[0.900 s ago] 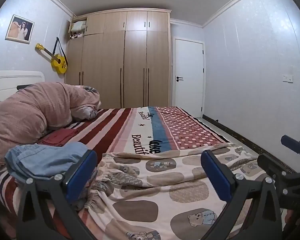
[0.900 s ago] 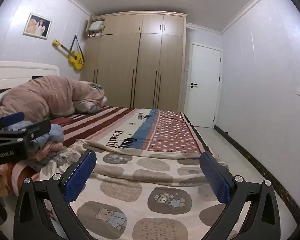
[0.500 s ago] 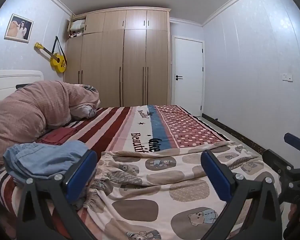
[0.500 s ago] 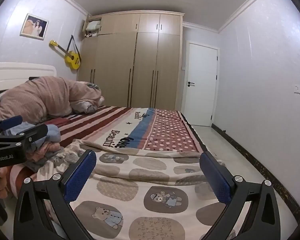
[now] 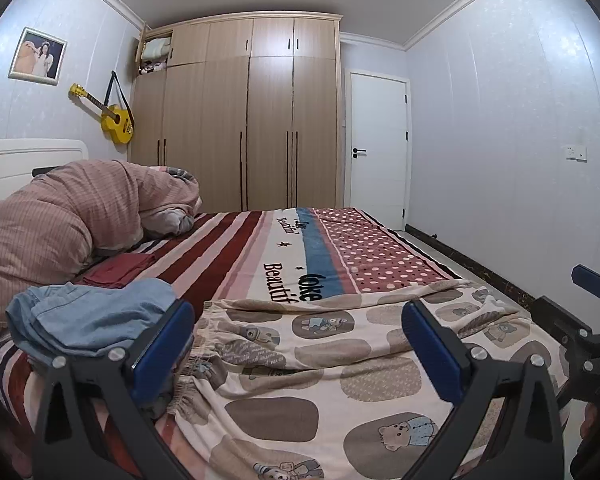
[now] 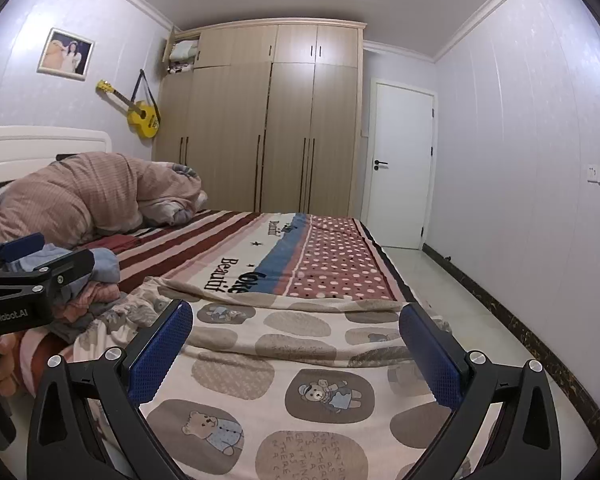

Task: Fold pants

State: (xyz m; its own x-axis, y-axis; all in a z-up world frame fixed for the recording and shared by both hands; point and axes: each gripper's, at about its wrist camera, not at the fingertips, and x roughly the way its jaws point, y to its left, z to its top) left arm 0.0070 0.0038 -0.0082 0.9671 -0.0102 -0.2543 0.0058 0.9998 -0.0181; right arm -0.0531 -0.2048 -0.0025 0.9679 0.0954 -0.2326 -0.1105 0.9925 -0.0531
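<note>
At the left, a heap of blue clothes [image 5: 88,320] is seen just beside the left tongs [image 5: 300,344], which are spread wide and empty. The bear-print pants [image 5: 320,360] are laid out flat on the bed [image 5: 236,248]. The right tongs [image 6: 296,348] are likewise spread. Almost nothing has shifted over the past second; folding is judged not yet begun.

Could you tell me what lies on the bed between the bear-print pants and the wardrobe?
Only the striped bedspread, bare on that stretch, lies between the bear-print pants and the wardrobe, in both wrist views.
</note>
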